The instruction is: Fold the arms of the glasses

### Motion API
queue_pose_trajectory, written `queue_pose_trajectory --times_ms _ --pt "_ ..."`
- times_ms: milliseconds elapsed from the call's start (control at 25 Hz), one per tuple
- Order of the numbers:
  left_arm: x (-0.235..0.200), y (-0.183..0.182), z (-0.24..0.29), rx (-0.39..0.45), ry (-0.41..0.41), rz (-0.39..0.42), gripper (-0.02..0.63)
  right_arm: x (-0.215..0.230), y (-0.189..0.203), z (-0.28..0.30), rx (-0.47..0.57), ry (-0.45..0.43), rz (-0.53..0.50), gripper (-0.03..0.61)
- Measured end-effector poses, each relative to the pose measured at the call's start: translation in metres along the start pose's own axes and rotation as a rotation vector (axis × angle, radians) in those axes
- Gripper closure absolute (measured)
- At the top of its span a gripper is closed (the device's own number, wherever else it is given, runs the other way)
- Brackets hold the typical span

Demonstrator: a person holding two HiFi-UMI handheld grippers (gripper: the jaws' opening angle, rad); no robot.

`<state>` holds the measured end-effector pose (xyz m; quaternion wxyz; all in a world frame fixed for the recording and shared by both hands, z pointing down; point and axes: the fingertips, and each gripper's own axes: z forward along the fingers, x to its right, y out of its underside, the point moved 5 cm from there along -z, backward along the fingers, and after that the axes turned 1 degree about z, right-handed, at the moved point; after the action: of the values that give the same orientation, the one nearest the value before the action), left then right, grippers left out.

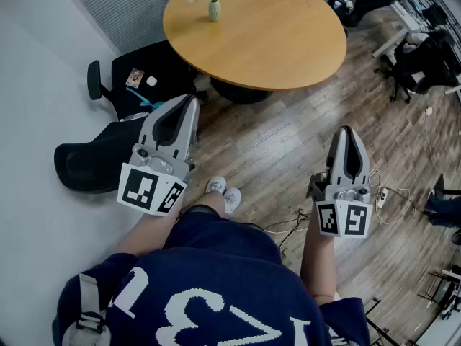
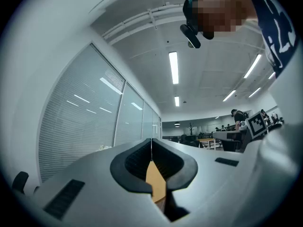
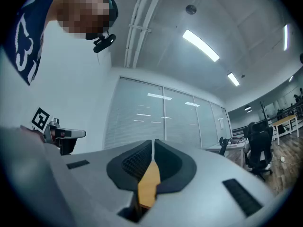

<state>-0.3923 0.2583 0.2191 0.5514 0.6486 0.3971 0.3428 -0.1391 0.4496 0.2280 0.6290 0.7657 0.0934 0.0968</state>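
No glasses show in any view. In the head view I stand over a wooden floor and hold both grippers out in front of me, a little above level. My left gripper (image 1: 191,101) points toward the round wooden table (image 1: 288,42), with its jaws shut and nothing in them. My right gripper (image 1: 346,130) hangs over the floor boards and is also shut and empty. In the left gripper view the pads of the left gripper (image 2: 151,140) meet along a thin line. The right gripper view shows the right gripper (image 3: 153,141) closed the same way.
A small vase of white flowers (image 1: 213,6) stands at the table's far left edge. Black office chairs (image 1: 94,161) sit by the white wall at left, and more chairs (image 1: 425,63) at the right. Cables and a power strip (image 1: 382,193) lie on the floor near my right gripper.
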Motion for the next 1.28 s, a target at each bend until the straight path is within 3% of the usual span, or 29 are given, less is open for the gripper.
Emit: queue_pose_trajectory --times_ms 280,760,1040,1280 --pt "0.005 -0.008 -0.007 0.042 -0.022 0.005 0.597 -0.005 -0.002 -0.006 0.009 -0.024 -0.026 0.546" --pt "0.011 -0.004 0.013 0.031 -0.012 0.0 0.597 0.009 -0.007 0.0 0.051 -0.044 0.023 0.545" --pt "-0.002 0.011 0.053 0.029 -0.006 -0.022 0.597 0.025 0.005 0.038 0.042 -0.062 0.035 0.545" --pt "-0.02 0.023 0.125 0.032 0.013 -0.064 0.597 0.056 0.003 0.104 0.039 -0.07 0.017 0.545"
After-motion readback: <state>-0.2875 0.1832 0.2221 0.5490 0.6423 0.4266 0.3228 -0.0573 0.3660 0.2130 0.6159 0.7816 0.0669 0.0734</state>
